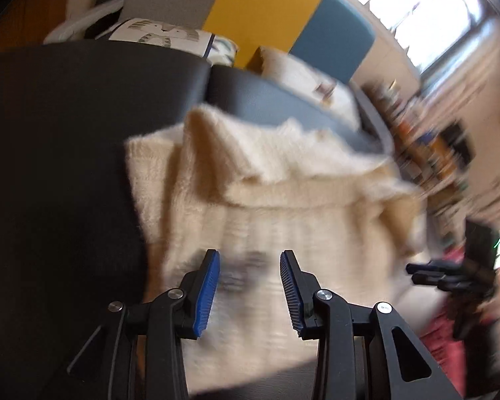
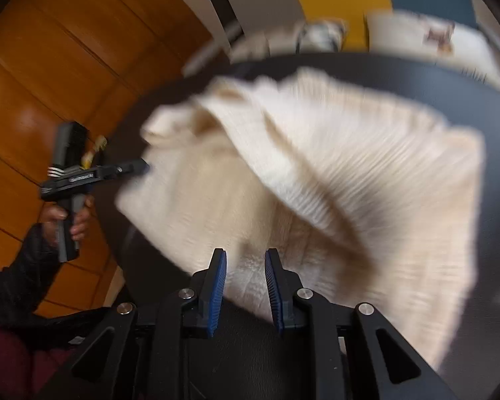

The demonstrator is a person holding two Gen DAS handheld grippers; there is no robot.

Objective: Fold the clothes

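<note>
A cream ribbed knit sweater (image 1: 283, 206) (image 2: 350, 166) lies rumpled on a black padded surface (image 1: 50, 166) (image 2: 466, 93), with one part flopped over its middle. My left gripper (image 1: 250, 253) hovers over the sweater's near part; its blue pads stand apart with nothing pinched. In the right wrist view the left gripper (image 2: 145, 166) points at the sweater's left edge, held by a hand (image 2: 73, 220). My right gripper (image 2: 245, 251) is over the sweater's near hem; the cloth shows through the gap and both pad faces look bare. The right gripper (image 1: 411, 273) also shows at the sweater's right edge. Both views are motion-blurred.
Yellow (image 1: 263, 16) and blue (image 1: 330, 43) panels and a printed white cushion (image 1: 163, 33) stand behind the black surface. Packed shelves (image 1: 426, 153) and a bright window (image 1: 416, 10) are to the right. A wooden floor (image 2: 50, 66) lies left of the surface.
</note>
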